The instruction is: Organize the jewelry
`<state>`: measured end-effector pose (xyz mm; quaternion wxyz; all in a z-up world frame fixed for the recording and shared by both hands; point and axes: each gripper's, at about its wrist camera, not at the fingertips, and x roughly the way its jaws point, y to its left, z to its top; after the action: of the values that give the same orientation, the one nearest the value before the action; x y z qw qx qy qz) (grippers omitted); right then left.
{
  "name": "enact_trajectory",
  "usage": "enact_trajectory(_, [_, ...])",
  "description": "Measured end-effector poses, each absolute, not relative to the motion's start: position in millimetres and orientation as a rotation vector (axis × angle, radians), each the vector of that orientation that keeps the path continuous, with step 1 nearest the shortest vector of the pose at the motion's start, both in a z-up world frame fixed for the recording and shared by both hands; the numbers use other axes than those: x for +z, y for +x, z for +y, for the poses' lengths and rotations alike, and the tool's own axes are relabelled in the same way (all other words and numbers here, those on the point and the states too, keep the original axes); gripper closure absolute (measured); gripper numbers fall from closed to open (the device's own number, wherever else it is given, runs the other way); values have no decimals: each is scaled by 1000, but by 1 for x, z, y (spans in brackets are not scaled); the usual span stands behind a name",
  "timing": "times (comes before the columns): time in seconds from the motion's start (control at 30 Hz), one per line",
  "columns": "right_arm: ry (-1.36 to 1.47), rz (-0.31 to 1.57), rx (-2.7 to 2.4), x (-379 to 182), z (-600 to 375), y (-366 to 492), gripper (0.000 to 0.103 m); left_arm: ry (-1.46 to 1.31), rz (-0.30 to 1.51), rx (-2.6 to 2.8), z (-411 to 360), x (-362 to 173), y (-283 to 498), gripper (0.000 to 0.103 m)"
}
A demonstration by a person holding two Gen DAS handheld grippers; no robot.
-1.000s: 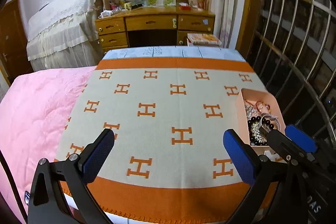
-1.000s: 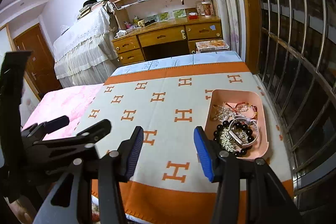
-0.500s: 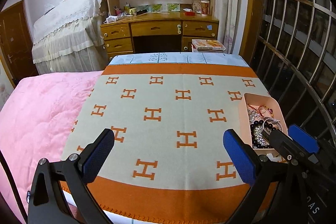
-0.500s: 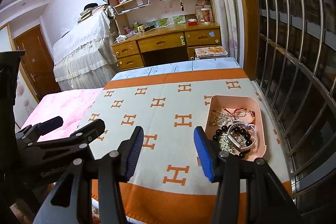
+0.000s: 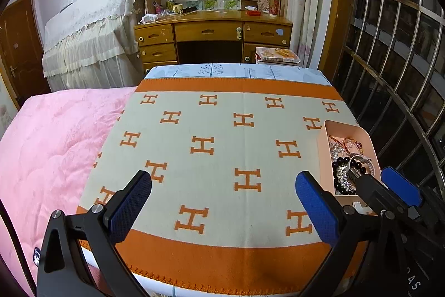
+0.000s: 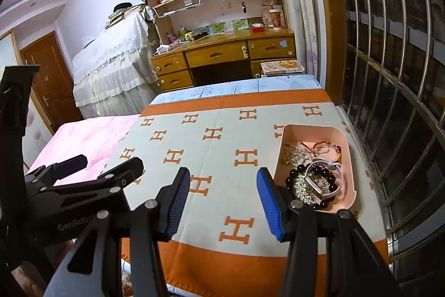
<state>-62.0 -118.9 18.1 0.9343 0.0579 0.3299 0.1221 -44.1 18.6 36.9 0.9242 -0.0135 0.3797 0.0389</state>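
Note:
A pink tray [image 6: 345,135] sits on the right side of the orange-and-cream H-pattern blanket [image 6: 222,146]. It holds a tangle of jewelry: a dark bead bracelet [image 6: 311,185], a red cord bracelet [image 6: 328,148], silver chains and a white band. The tray also shows in the left wrist view [image 5: 324,157]. My right gripper [image 6: 222,199] is open and empty, above the blanket just left of the tray. My left gripper [image 5: 222,202] is open and empty over the blanket's near part. The right gripper shows at the right of the left wrist view [image 5: 383,191].
A pink quilt [image 5: 50,152] covers the bed on the left. A window with metal bars [image 6: 389,74] runs along the right, close to the tray. A wooden desk [image 5: 211,35] with bookshelves and a cloth-covered piece of furniture [image 5: 89,35] stand at the back.
Both grippers have drawn back and up, so more of the blanket and room shows. Both stay open. The tray and jewelry have not moved.

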Motion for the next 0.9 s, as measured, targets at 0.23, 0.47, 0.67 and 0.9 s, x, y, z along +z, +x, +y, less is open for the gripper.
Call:
enact_trajectory(0.23, [112,659,247,21,-115,-65,52,-27,766,83,16,38,-45,1])
enact_trajectory(0.47, [112,660,248,20,-116,-65,52,-28,765,84,15,39,-45,1])
enact_trajectory(0.67, [119,666,253,21,-117,-65,52,-36,773,79,16,38,-44,1])
enact_trajectory(0.9, [122,679,250,18,-115,-63,52,-44,786,70,21,34,-41,1])
